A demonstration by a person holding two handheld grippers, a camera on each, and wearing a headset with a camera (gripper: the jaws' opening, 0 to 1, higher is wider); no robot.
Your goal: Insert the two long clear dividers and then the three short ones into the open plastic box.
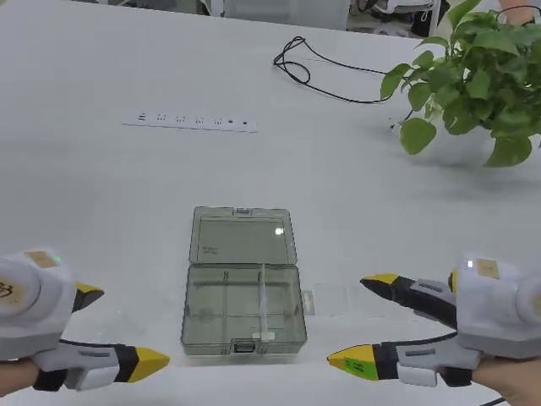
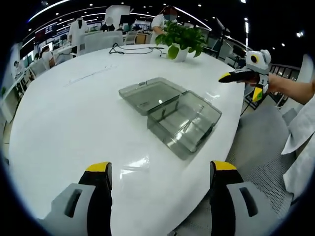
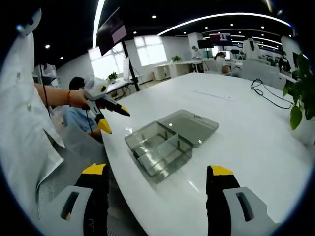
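Note:
The smoky clear plastic box lies open on the white table, its lid folded flat behind it. One long clear divider stands inside it, right of the middle. More clear dividers lie flat on the table just right of the box. My left gripper hovers open to the left of the box, holding nothing. To the right of the box my right gripper is open and holds nothing as well. The box and the right gripper appear in the left gripper view; the box and the left gripper in the right gripper view.
A white power strip lies further back on the table. A black cable loops at the back, beside a potted plant at the far right. The table's near edge runs just below the box.

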